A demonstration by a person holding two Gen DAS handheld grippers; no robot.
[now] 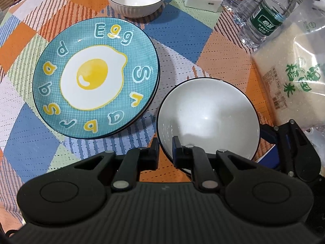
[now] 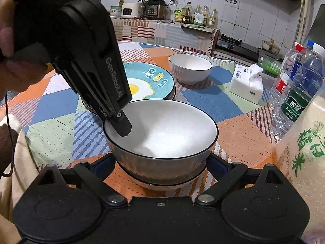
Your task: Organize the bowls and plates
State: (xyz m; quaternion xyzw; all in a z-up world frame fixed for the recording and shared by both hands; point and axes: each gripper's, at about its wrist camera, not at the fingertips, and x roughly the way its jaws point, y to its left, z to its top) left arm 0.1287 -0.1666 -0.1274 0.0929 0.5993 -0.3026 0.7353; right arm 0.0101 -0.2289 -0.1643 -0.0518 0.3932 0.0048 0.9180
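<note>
- Patchwork tablecloth is slippery — lower gently.
- Your left gripper pinches the black-rimmed white ceramic bowl; your right gripper straddles it, unclamped — seat it squarely.

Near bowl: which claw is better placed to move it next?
Left, probably: the left claw is shut on the rim of the near bowl; the right claw merely straddles its base.

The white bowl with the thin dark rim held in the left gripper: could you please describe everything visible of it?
The white bowl with the thin dark rim looks like glazed ceramic, smooth and empty inside, ribbed outside. It sits upright, nested in a second similar bowl on the patchwork tablecloth. The left gripper is shut on its rim, one finger inside. The right gripper's fingers flank it; contact is unclear.
</note>
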